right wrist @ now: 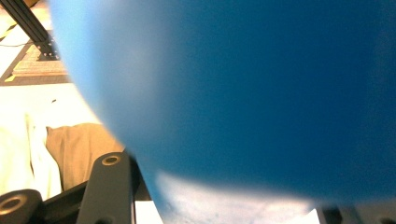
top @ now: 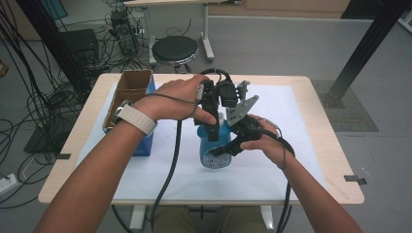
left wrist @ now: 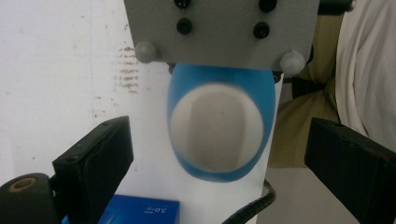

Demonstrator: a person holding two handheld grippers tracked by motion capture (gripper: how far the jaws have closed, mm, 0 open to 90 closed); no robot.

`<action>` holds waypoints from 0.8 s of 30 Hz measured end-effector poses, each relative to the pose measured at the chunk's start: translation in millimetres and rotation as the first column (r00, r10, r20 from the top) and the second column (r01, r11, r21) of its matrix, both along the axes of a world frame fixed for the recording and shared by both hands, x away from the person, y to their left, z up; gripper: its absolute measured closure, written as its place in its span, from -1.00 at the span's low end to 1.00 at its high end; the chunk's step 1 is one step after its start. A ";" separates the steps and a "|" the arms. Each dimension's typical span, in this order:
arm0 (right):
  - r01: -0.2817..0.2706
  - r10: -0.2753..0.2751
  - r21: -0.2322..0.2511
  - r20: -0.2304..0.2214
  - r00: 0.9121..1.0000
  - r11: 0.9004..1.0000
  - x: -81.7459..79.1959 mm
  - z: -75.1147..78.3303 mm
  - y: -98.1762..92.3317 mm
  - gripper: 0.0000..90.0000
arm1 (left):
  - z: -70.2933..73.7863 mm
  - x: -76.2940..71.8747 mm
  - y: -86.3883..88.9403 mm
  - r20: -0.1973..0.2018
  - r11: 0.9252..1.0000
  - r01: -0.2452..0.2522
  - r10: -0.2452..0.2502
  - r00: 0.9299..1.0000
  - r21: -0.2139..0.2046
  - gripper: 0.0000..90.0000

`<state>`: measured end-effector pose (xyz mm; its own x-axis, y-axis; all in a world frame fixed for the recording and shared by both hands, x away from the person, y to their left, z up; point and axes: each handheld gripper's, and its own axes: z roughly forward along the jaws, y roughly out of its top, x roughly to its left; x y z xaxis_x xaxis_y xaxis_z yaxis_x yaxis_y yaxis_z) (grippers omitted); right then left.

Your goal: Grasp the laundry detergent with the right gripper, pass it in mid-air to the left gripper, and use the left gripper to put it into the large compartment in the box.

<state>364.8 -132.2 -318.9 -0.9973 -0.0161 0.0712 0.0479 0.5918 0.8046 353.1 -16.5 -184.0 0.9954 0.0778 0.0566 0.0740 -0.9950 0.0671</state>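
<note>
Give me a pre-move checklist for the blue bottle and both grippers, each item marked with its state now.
1. Right gripper shut on the bottle: ok.
2. Bottle upright on the table: ok.
3. Left gripper open, jaws apart on both sides of the bottle top: ok.
4. Left gripper centred over the top: ok, going by the left gripper view.
5. Cap on or off: cannot tell.
6. Box apart from the bottle: ok.

A pale wooden table [top: 320,160] under a white sheet [top: 291,111] — an open cardboard box [top: 130,87] at its left, a black stool [top: 175,49] and cables [top: 39,97] behind.
</note>
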 end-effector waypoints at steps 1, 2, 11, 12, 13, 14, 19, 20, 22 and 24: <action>-0.001 0.001 0.000 0.001 1.000 1.000 0.1 0.0 0.3 -0.04 | -0.6 0.1 -0.5 -0.002 1.000 0.001 -0.001 1.000 0.001 -0.81; -0.001 0.001 0.000 0.001 1.000 1.000 0.1 0.0 0.3 -0.04 | -0.6 0.1 -0.5 -0.002 1.000 0.001 -0.001 1.000 0.001 -0.81; 0.000 0.000 -0.004 -0.006 1.000 1.000 0.7 -0.3 -0.1 -0.04 | -1.2 1.0 -1.0 0.001 1.000 0.002 -0.002 1.000 -0.003 -0.81; -0.002 0.002 -0.004 -0.006 1.000 1.000 0.9 -0.1 -0.5 -0.04 | -1.2 1.0 -1.0 0.001 1.000 0.002 -0.002 1.000 -0.003 -0.81; -0.002 0.002 -0.004 -0.006 1.000 1.000 0.9 -0.1 -0.5 -0.04 | -1.3 0.8 -0.9 0.002 1.000 0.001 -0.001 1.000 -0.004 -0.81; -0.002 0.002 -0.004 -0.004 1.000 1.000 0.9 0.1 -0.8 -0.04 | -1.2 0.8 -0.7 0.002 1.000 0.001 -0.001 1.000 -0.004 -0.81; -0.006 0.006 -0.007 -0.011 1.000 1.000 0.7 -0.5 -0.2 -0.04 | -1.3 1.4 0.6 0.002 1.000 -0.003 0.003 1.000 -0.008 -0.81; -0.007 0.007 -0.006 -0.011 1.000 1.000 0.7 -0.6 -0.2 -0.04 | -1.4 1.5 1.0 0.003 1.000 -0.005 0.005 1.000 -0.012 -0.81; -0.007 0.007 -0.005 -0.013 1.000 1.000 1.1 -0.5 -0.5 -0.04 | -1.4 1.8 1.7 0.002 1.000 -0.008 0.008 1.000 -0.013 -0.81; -0.006 0.006 -0.005 -0.011 1.000 1.000 1.5 -0.6 -0.6 -0.04 | -1.6 1.8 1.9 0.001 1.000 -0.008 0.008 1.000 -0.013 -0.81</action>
<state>366.3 -132.9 -319.5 -0.9963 -0.0219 0.0826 0.0533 0.5962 0.8011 355.0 -14.6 -185.6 0.9946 0.0870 0.0568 0.0823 -0.9934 0.0803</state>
